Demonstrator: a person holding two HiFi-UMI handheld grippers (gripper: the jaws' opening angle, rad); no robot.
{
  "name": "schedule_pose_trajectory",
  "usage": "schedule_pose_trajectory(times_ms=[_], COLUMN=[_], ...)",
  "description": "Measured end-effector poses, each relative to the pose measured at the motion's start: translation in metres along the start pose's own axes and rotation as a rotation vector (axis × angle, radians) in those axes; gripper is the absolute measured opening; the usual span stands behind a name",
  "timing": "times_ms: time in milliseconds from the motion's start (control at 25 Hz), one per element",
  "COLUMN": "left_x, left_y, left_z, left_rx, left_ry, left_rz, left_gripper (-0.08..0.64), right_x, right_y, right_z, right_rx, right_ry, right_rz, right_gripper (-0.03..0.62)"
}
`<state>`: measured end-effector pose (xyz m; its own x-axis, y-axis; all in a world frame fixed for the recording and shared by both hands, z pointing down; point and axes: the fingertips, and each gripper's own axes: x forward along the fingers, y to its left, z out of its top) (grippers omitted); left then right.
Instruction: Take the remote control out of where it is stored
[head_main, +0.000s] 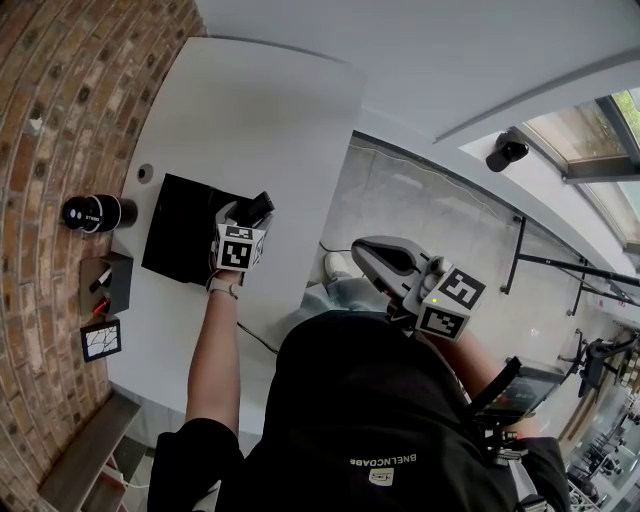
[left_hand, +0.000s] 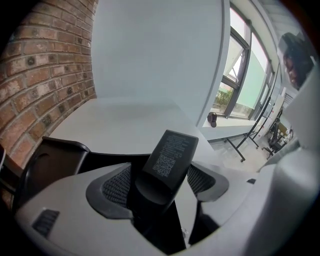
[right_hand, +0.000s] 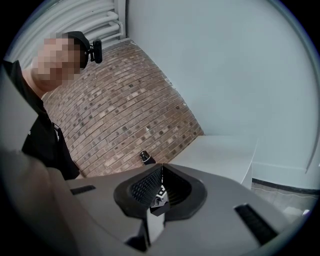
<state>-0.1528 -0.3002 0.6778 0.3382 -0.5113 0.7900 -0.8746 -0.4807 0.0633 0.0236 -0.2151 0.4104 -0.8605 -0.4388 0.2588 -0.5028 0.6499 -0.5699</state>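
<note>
Now we're right at the grasp. Our left gripper (left_hand: 159, 186) points steeply down over the black box (head_main: 175, 235), which sits toward the brick-wall (head_main: 50, 120) edge of the tabletop (head_main: 260, 120). The remote control (left_hand: 169, 156) stands tilted between the jaws, its labelled back with the square code facing us.

The jaws are wide. The left pad (left_hand: 116, 184) looks to be against the remote's side, while a sliver of white tabletop shows between the remote and the right pad (left_hand: 202, 179). So we read this as open around it, not clamped.

The remote's upper end leans out past the box's edge on the side away from the wall. Its lower end drops into the dark between the jaws, and we can't tell whether it rests in the box.

Our right gripper (right_hand: 159, 192) hangs off the table's open side with its jaws together and nothing between them. It plays no part here.

By our reckoning the reach is done and the lift has not begun. Next, the left jaws need to close squarely on the remote's narrow sides until both pads bite. Then comes a lift along the remote's own lean, so that it clears the box rim without snagging or twisting out of the grip.
</note>
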Motion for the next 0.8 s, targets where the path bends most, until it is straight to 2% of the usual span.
schedule_pose_trajectory(times_ms=[120, 240, 320, 480, 800], left_x=[-0.003, -0.008, -0.011, -0.015, -0.035], left_y=[0.0, 0.003, 0.005, 0.003, 0.008], left_z=[-0.001, 0.002, 0.005, 0.007, 0.015], left_rx=[-0.047, -0.057, -0.053, -0.07, -0.078], left_ry=[-0.003, -0.016, -0.026, -0.035, -0.076], left_rz=[-0.002, 0.018, 0.036, 0.037, 0.093], left_gripper=[0.339, 0.302, 0.216, 0.206, 0.184], right_x=[-0.001, -0.002, -0.001, -0.002, -0.004], right_y=[-0.001, -0.001, 0.0, 0.001, 0.003], right_z=[-0.001, -0.001, -0.002, -0.003, -0.004], right_rx=[0.004, 0.006, 0.008, 0.009, 0.01], right_ry=[-0.002, -0.003, -0.004, -0.006, -0.009], right_rz=[0.002, 0.006, 0.01, 0.017, 0.038], right_gripper=[0.006, 0.006, 0.006, 0.006, 0.006])
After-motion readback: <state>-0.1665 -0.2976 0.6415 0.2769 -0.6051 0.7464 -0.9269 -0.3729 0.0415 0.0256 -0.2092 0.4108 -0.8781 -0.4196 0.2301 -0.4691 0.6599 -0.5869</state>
